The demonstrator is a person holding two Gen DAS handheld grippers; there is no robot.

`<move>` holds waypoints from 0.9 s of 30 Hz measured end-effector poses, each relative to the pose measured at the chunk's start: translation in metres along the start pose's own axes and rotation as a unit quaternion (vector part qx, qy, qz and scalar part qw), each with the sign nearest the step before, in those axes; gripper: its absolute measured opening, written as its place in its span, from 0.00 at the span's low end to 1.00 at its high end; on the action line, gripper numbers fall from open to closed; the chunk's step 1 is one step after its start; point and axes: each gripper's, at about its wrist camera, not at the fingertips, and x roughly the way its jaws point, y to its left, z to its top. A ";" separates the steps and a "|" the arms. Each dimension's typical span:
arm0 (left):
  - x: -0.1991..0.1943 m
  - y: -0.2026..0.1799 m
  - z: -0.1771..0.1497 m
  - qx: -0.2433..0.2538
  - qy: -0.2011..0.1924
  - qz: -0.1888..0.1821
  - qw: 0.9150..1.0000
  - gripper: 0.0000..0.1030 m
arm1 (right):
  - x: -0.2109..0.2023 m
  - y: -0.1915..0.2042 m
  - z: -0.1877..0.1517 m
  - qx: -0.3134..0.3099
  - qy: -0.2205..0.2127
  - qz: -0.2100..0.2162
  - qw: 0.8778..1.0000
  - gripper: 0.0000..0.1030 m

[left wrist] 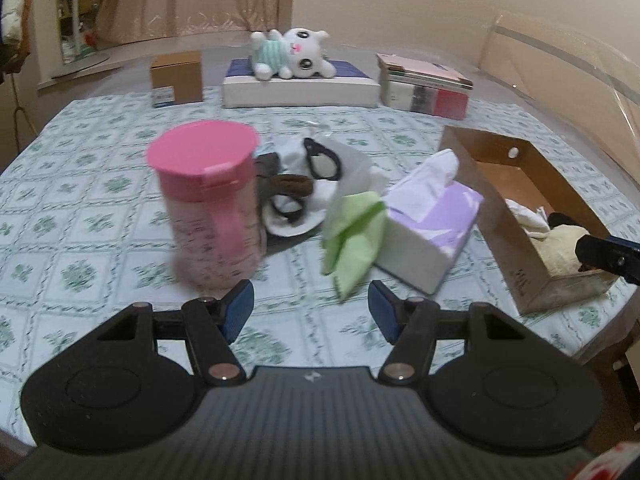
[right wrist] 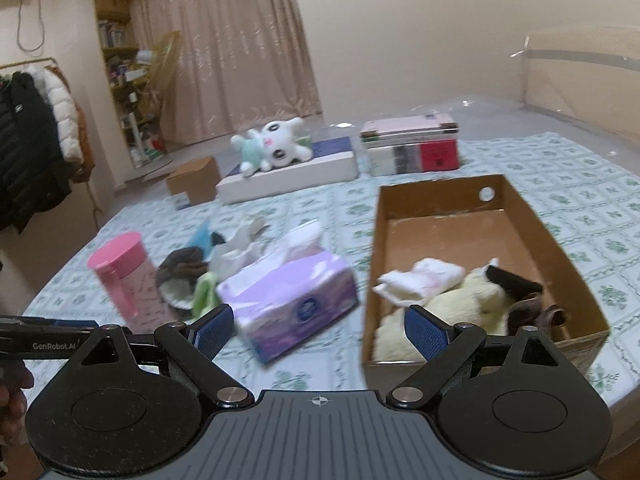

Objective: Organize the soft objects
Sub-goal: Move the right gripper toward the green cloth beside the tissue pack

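Your left gripper (left wrist: 311, 308) stands parted with nothing between its blue pads, hovering over the green-patterned tablecloth (left wrist: 100, 240); your right gripper (right wrist: 319, 332) is spread wider and is equally empty. Just ahead of the left jaws, slightly right, lies a light green cloth (left wrist: 352, 236), crumpled against the lilac-and-white tissue box (left wrist: 428, 232). It looks weightless and limp, so pinch a raised fold rather than a flat edge. Beyond it sits a heap of dark and white soft pieces (left wrist: 304, 184), likely to snag on one another. The pink-lidded plastic bottle (left wrist: 208, 204), ahead on the left, is rigid; leave it. Ahead and right of your right jaws, the brown cardboard box (right wrist: 576, 272) already holds a cream plush (right wrist: 460, 312) and a white cloth (right wrist: 420, 284).
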 end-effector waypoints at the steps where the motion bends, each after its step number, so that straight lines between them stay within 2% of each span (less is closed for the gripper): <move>1: -0.002 0.003 -0.001 -0.002 0.000 0.001 1.000 0.58 | 0.001 0.003 0.000 -0.003 0.001 0.002 1.000 0.89; 16: 0.001 0.017 -0.006 -0.011 -0.004 0.002 1.000 0.58 | 0.026 0.036 -0.001 -0.050 0.024 0.020 0.998 0.89; 27: 0.015 0.042 -0.012 -0.015 0.003 0.017 1.000 0.58 | 0.076 0.084 -0.007 -0.073 0.045 0.056 0.995 0.89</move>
